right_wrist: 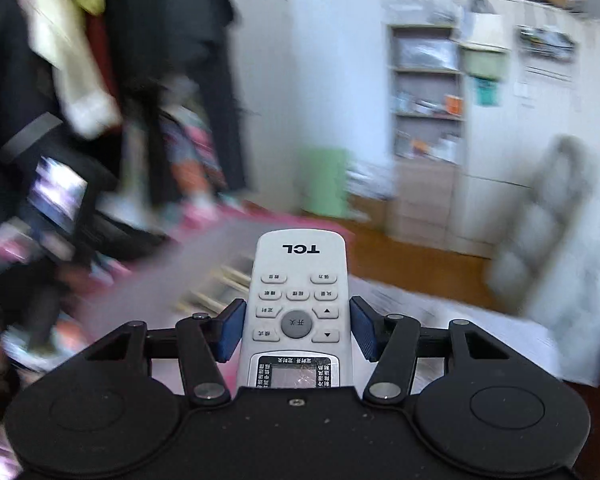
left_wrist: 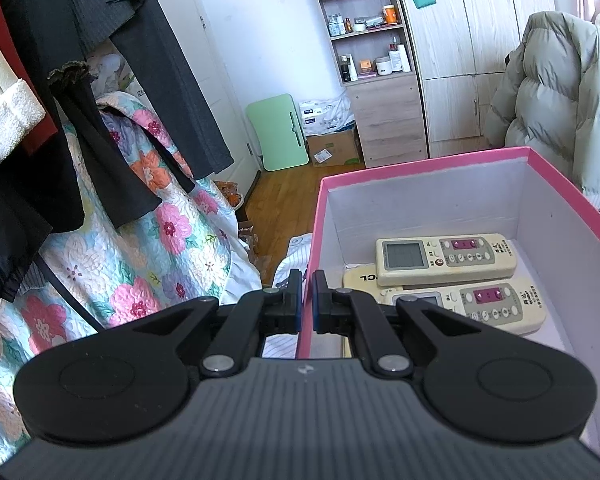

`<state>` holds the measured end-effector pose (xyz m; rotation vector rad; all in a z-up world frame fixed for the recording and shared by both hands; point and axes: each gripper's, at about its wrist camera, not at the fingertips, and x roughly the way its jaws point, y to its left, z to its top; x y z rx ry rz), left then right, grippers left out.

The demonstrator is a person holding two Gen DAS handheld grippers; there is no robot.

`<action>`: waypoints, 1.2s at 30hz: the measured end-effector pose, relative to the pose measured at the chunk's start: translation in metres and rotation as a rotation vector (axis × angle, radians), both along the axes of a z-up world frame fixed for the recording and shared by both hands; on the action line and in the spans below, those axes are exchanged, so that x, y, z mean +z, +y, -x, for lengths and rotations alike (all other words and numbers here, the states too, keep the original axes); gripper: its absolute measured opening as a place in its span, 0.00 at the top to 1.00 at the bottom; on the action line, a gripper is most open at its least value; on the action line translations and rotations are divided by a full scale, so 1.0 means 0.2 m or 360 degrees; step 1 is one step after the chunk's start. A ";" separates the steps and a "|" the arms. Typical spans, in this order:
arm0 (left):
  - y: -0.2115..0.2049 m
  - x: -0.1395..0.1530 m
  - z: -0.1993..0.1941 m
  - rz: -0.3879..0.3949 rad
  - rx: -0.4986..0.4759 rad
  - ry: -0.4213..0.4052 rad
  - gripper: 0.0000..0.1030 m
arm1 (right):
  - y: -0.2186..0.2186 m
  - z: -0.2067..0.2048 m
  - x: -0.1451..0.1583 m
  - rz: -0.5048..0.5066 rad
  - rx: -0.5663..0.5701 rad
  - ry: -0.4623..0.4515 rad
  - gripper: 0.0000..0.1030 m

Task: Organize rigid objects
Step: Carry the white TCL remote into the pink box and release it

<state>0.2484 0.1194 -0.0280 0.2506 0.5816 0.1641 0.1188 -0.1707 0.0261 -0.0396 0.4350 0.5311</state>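
Observation:
My left gripper (left_wrist: 307, 300) is shut on the left wall of a pink box (left_wrist: 420, 166) with a white inside. In the box lie two cream air-conditioner remotes (left_wrist: 446, 258) (left_wrist: 496, 304) on top of a third cream remote marked TCL (left_wrist: 360, 278). My right gripper (right_wrist: 298, 328) is shut on a white TCL remote (right_wrist: 300, 280), held by its sides with its buttons up and its screen end toward the camera. The right wrist view is motion-blurred; the pink box (right_wrist: 188, 240) shows faintly ahead and to the left.
Hanging dark clothes (left_wrist: 100, 60) and a floral quilt (left_wrist: 148, 248) fill the left. A wooden shelf unit (left_wrist: 372, 60), a wardrobe (left_wrist: 460, 60), a green folding board (left_wrist: 278, 132) and a grey puffer jacket (left_wrist: 560, 100) stand behind the box on a wooden floor.

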 end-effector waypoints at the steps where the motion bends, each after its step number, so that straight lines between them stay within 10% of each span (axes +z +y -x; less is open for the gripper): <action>1: 0.00 0.00 0.00 -0.0002 0.0002 0.0002 0.96 | 0.04 -0.02 0.03 -0.0037 0.0083 -0.0002 0.41; 14: 0.01 -0.01 -0.01 0.0028 0.0012 0.0004 0.96 | 0.51 -0.45 -0.14 0.0667 0.0812 0.0220 0.41; 27: 0.01 -0.01 -0.02 0.0019 0.0015 0.0012 0.96 | 0.66 -0.74 -0.28 0.0794 0.1607 0.0724 0.41; 36: 0.01 -0.02 -0.02 0.0070 -0.0001 0.0020 0.95 | 0.38 -0.56 -0.10 0.0457 0.1058 0.0222 0.33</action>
